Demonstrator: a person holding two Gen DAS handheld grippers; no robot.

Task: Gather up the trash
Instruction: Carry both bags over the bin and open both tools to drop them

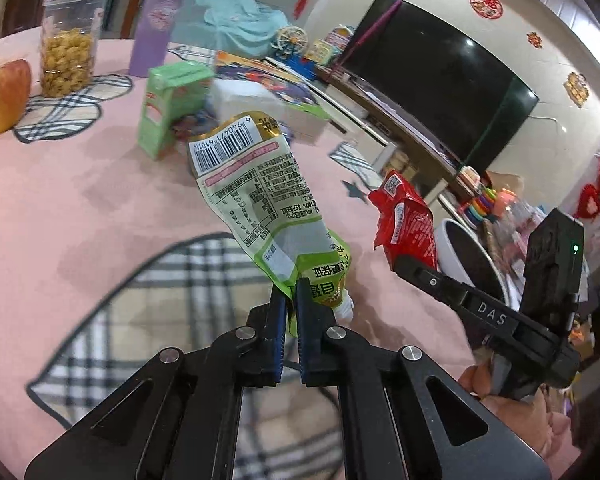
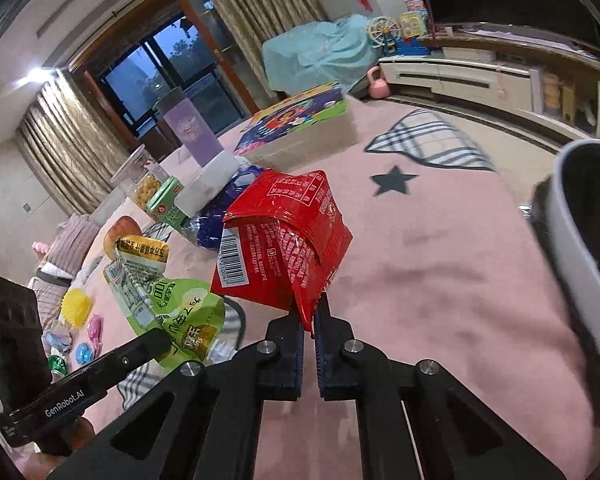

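My left gripper (image 1: 291, 296) is shut on the lower edge of an empty green drink pouch (image 1: 256, 196), which sticks up above the pink tablecloth with its barcode at the top. The same green pouch (image 2: 168, 300) shows at the lower left of the right wrist view. My right gripper (image 2: 310, 316) is shut on a corner of a crumpled red snack wrapper (image 2: 284, 236), lifted off the cloth. That red wrapper (image 1: 404, 220) also hangs at the right of the left wrist view. A white bin (image 2: 580, 264) with a dark inside stands at the right, close beside the wrapper.
On the pink tablecloth (image 1: 80, 208) stand a green carton (image 1: 168, 108), a clear jar of snacks (image 1: 70, 44), a purple bottle (image 1: 158, 24), an apple (image 1: 2, 96) and a white tissue box (image 1: 252, 100). A colourful flat box (image 2: 296, 120) lies further back. Small coloured wrappers (image 2: 80, 332) lie on the cloth near the left gripper's body.
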